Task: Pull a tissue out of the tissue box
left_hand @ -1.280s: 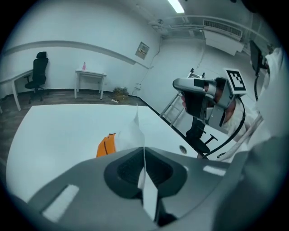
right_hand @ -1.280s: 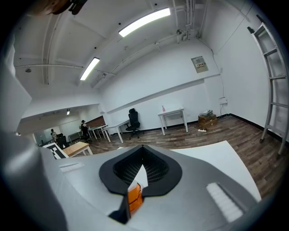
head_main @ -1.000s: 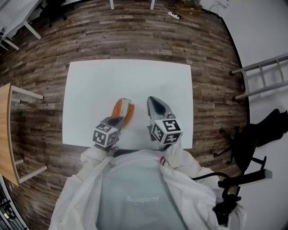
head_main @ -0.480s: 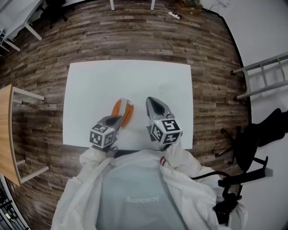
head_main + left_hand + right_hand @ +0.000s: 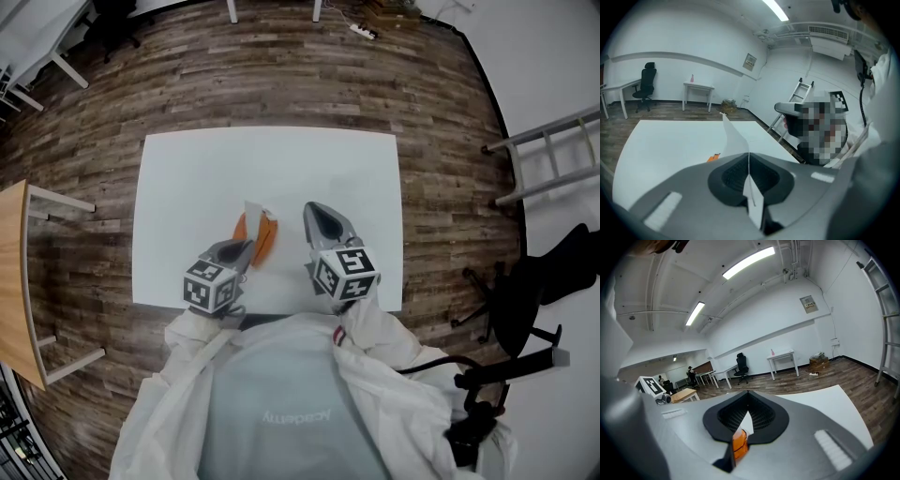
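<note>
Tissue [image 5: 736, 140] pinched in closed jaws of left gripper [image 5: 249, 247], standing up out of tissue box [image 5: 267, 239] near table's [image 5: 187, 187] front edge; right gripper [image 5: 315, 210] clamped on box's orange edge.

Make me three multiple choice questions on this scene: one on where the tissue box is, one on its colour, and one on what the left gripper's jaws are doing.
1. Where is the tissue box?
A. On the floor
B. On the white table
C. On the ladder

2. What colour is the tissue box?
A. Orange
B. Blue
C. Green

3. How do the left gripper's jaws stand?
A. Wide apart and empty
B. Shut on a tissue
C. Shut on the box itself

Answers:
1 B: the tissue box lies on the white table, close in front of the person.
2 A: its sides show orange in the head view.
3 B: the left gripper has its jaws together on the thin white tissue, which runs out past its tips.
</note>
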{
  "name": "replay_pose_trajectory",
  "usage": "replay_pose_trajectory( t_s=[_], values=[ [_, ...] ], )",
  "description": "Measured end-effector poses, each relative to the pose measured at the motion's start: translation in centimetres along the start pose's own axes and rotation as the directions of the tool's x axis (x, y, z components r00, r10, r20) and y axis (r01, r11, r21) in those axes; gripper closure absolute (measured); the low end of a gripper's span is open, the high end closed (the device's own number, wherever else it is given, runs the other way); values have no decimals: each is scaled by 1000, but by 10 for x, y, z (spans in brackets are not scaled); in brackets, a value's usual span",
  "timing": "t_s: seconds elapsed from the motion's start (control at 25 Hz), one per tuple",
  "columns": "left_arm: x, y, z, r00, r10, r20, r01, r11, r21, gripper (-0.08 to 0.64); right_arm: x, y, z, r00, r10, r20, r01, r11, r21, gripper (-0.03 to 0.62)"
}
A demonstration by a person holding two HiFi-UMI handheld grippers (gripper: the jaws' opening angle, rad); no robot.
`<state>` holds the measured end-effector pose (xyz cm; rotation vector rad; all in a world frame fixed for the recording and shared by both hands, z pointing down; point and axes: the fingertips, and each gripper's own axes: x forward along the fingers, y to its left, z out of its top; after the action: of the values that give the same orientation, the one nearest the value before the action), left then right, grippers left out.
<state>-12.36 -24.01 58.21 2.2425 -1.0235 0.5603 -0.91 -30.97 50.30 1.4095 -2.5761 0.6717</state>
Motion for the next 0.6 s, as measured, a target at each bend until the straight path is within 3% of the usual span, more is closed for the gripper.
replay_pose_trajectory(
  t_s=[0.6],
  values=[
    [-23, 2, 17, 998, 32, 51, -32, 999, 11, 560, 2, 6, 1, 1000, 22, 10, -21, 1000, -7, 592]
  ],
)
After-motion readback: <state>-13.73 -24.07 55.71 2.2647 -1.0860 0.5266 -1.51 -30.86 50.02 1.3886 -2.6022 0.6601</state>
